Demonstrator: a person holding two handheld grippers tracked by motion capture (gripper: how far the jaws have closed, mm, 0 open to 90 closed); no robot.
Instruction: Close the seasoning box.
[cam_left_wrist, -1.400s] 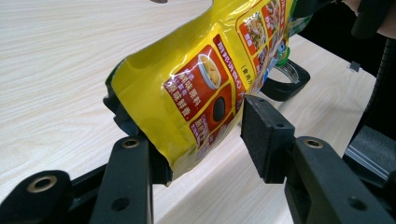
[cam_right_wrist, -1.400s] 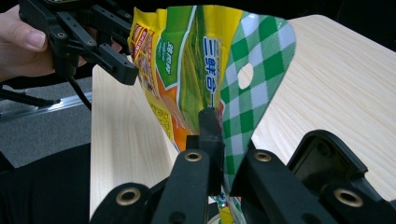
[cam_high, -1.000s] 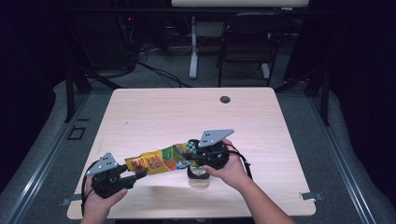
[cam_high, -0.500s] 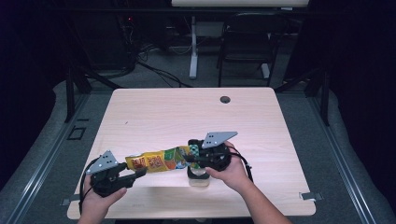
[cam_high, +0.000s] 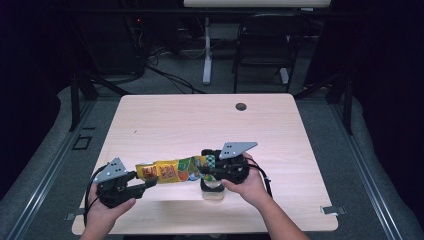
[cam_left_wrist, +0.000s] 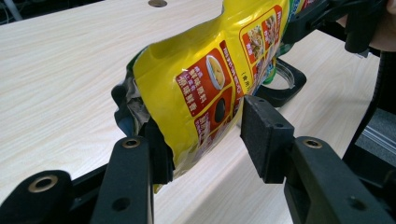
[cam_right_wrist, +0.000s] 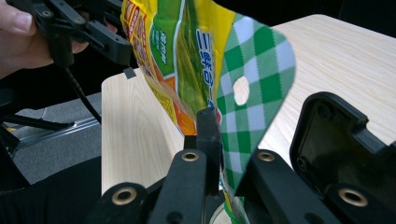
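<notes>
A long yellow and green snack bag hangs level above the table, stretched between my two grippers. My right gripper is shut on its green-checked top end, with the pads pinching the film. My left gripper stands wide at the bag's crumpled bottom end. In the left gripper view the left pad touches the bag, while the right pad stands just off its printed face.
A small clear container with a black rim sits on the table under my right gripper, and its rim lies behind the bag. A round cable hole is near the far edge. A chair and cables stand beyond the table.
</notes>
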